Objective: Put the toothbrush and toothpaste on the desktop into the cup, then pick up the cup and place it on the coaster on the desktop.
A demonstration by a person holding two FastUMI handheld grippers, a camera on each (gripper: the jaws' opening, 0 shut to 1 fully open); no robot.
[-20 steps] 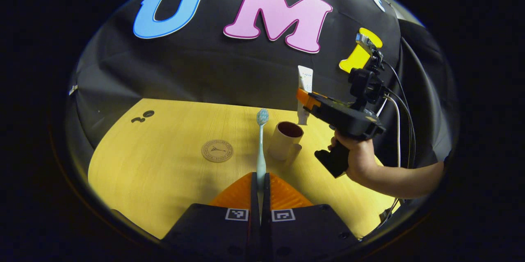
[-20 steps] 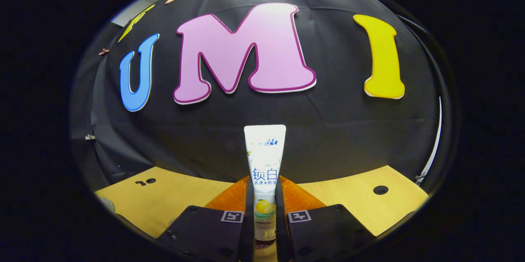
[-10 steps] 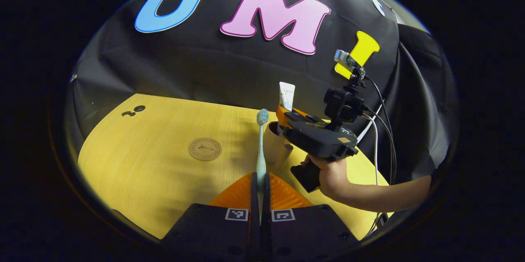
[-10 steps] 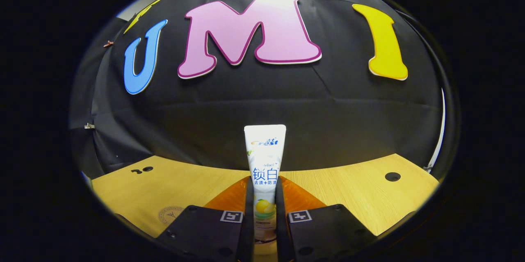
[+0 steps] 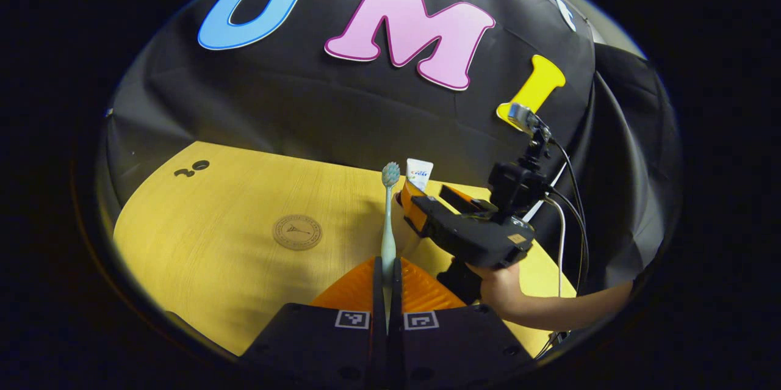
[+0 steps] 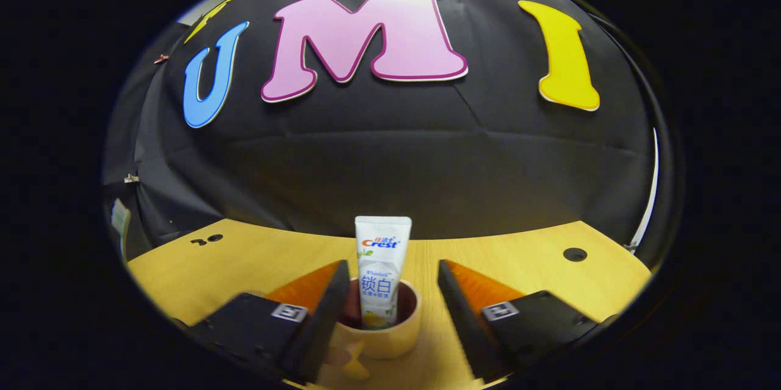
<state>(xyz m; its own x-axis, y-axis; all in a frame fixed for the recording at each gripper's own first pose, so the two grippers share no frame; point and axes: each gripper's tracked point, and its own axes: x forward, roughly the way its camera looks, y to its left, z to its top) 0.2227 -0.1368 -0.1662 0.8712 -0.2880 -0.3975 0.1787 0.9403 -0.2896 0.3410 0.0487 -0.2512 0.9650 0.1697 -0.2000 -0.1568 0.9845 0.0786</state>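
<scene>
Now the white toothpaste tube [image 6: 382, 268] stands in the tan cup [image 6: 384, 329]; right gripper [image 6: 390, 292] fingers wide apart beside it. Left gripper [image 5: 387, 268] fingers pinch the pale-blue toothbrush [image 5: 388, 219] above the yellow wooden desk [image 5: 213, 237]. Judged 1 of 2 items in; round cork coaster [image 5: 297, 232] still bare.

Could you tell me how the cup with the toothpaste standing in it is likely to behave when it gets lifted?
The cup looks small and probably light. The toothpaste stands tall above its rim, so it may lean or shift when tilted.
</scene>
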